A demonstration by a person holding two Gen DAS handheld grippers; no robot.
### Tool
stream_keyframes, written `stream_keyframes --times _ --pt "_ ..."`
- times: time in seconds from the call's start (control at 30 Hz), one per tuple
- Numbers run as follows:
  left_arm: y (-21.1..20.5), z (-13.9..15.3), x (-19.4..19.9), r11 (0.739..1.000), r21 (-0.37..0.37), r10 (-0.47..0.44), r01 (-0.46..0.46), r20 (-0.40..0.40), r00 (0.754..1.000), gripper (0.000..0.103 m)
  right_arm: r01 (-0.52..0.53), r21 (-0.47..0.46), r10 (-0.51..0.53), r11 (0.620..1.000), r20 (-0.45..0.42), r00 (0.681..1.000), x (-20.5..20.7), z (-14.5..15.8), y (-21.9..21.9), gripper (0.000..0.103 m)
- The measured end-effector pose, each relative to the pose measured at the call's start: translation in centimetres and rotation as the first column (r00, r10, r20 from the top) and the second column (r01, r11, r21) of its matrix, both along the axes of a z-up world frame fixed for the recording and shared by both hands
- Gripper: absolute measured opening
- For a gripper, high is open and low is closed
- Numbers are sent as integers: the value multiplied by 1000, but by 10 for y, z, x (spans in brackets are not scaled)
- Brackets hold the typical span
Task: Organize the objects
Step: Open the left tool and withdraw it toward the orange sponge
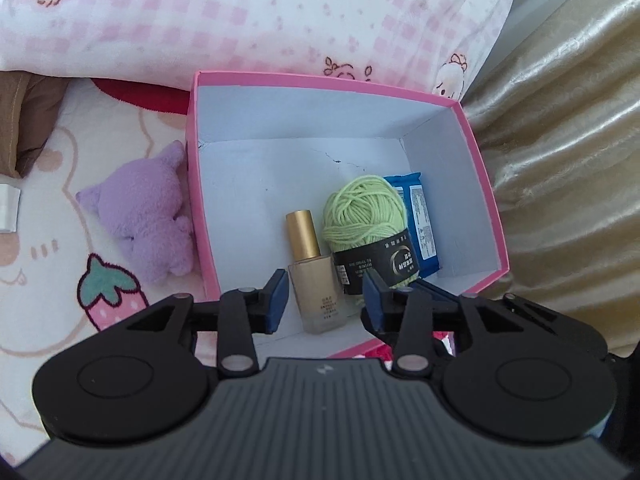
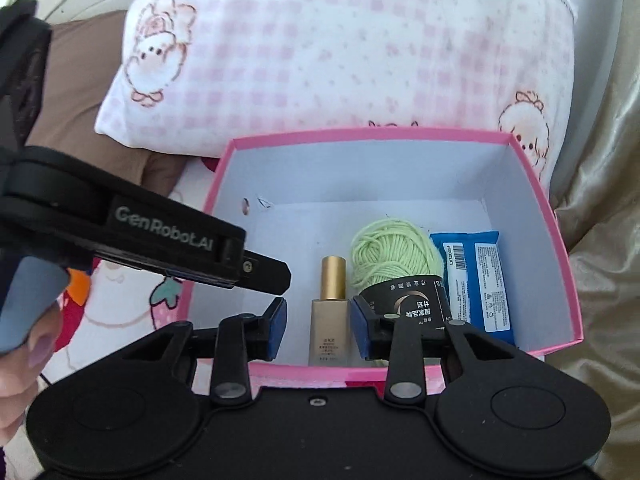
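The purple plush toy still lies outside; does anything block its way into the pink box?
Nothing visible does: the purple plush toy lies against the open pink cardboard box's left wall, and the floor inside that wall is bare.

Pink cardboard box (image 1: 486, 184), white inside. In it: beige glass bottle with gold cap (image 1: 314, 276), lime-green yarn ball with black label (image 1: 368, 224) at its 3 o'clock, blue plastic wipes packet (image 1: 420, 220). Fluffy lilac plush toy (image 1: 148, 220) at the box's 9 o'clock. Pink-and-white checked pillow with cartoon animal print (image 2: 340, 48) at 12. Cream blanket with pink strawberry print (image 1: 108, 300).
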State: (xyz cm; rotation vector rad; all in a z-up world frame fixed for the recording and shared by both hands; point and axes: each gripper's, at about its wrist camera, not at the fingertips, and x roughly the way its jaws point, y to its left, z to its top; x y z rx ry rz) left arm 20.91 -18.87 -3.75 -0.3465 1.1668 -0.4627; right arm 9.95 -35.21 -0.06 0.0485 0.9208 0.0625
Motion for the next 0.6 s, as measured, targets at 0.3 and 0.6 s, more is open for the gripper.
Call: stream_keyframes --times 0.3,0.6 --pt "35 47 -43 995 91 -34 30 47 998 53 -89 10 88 996 50 995 -35 39 39 46" --pt "78 77 -85 995 95 -19 14 55 998 58 -219 -38 222 975 70 973 -71 70 84 57"
